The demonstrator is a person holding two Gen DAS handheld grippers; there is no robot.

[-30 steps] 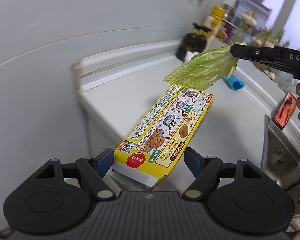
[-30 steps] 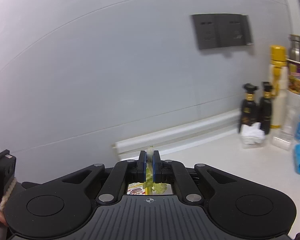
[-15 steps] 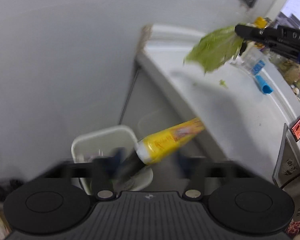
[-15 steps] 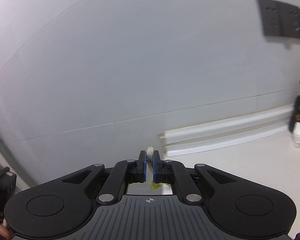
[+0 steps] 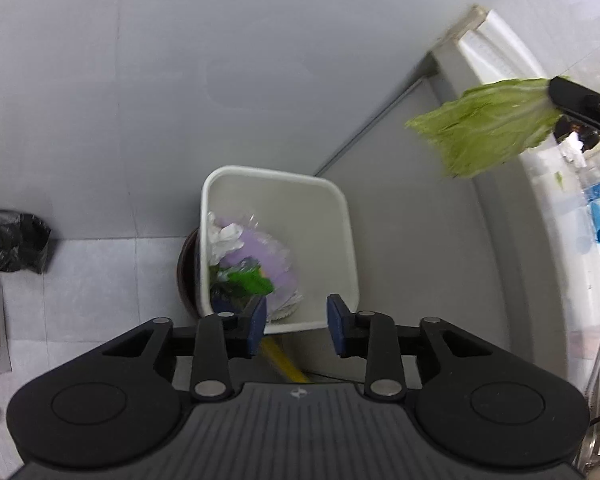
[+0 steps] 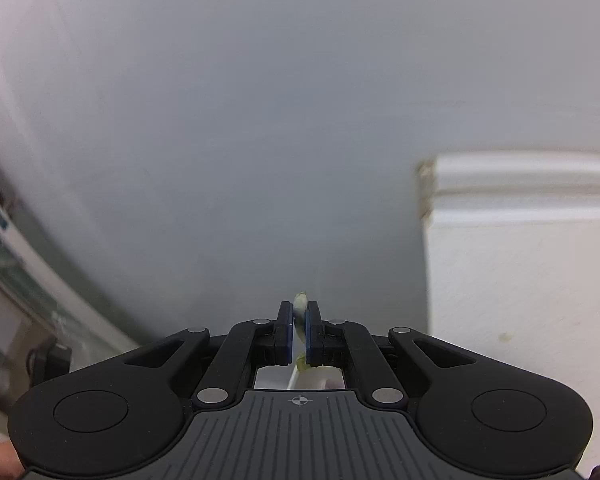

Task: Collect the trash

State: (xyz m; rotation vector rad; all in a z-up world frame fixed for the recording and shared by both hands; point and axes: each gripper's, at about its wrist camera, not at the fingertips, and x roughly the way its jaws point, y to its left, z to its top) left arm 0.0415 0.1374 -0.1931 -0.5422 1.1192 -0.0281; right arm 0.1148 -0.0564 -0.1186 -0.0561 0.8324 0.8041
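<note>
One bin (image 5: pixel 342 216), one leaf (image 5: pixel 488 128), two grippers.
Left gripper (image 5: pixel 296 322) was opening, empty, above the bin; right gripper (image 6: pixel 299 330) clenched the leaf beside the counter (image 6: pixel 520 276).

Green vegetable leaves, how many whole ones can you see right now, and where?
1. A pale green crinkled leaf hangs from the shut right gripper, near the white counter's end, right of the white square bin. Others could lie hidden among the bin's trash.

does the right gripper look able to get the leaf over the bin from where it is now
Probably yes. The right gripper holds the leaf in open air up and to the right of the bin, whose top is open; nothing shows between them.
</note>
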